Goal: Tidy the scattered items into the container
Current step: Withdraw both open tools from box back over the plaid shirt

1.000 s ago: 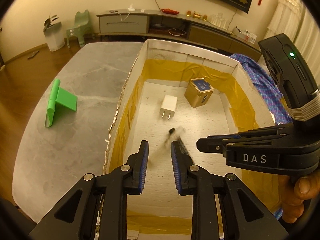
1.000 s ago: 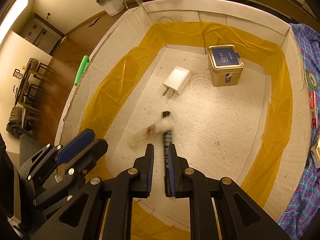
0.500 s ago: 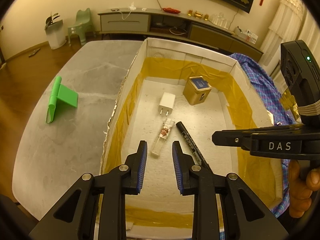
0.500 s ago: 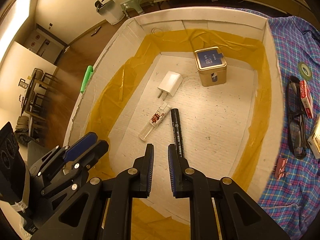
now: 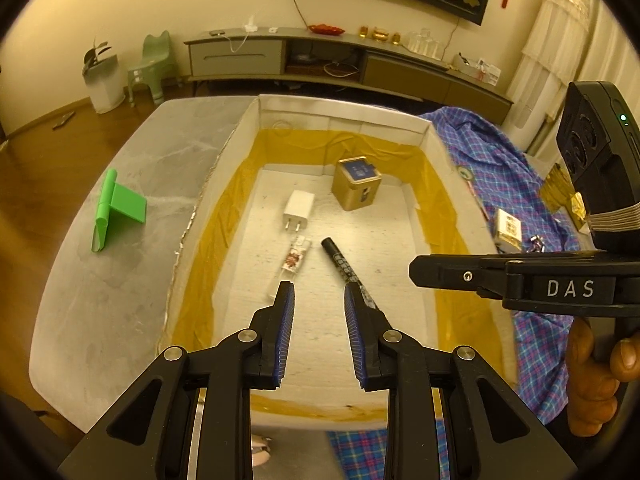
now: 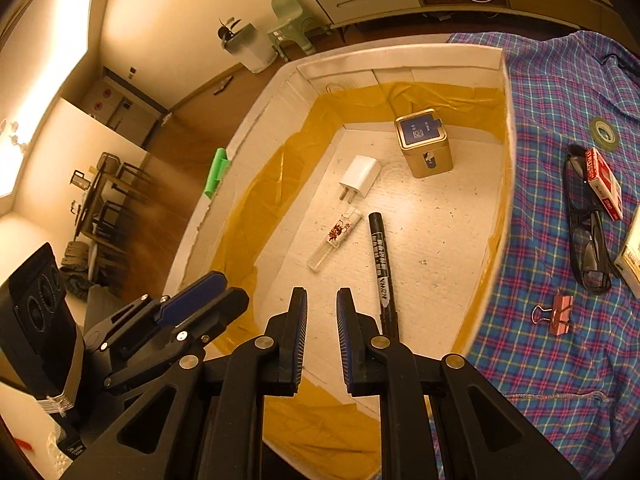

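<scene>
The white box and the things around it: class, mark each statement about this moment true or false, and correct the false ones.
1. A black marker lies on the floor of the white box. True.
2. The white charger rests on top of the gold tin. False: it lies on the box floor, apart from the tin.
3. The right gripper grips the marker. False: its jaws are parted and hold nothing.
4. A pair of black glasses lies on the plaid cloth, outside the box. True.
5. The green stand is inside the box. False: it sits on the grey table, outside it.
6. The left gripper has parted jaws. True.
</scene>
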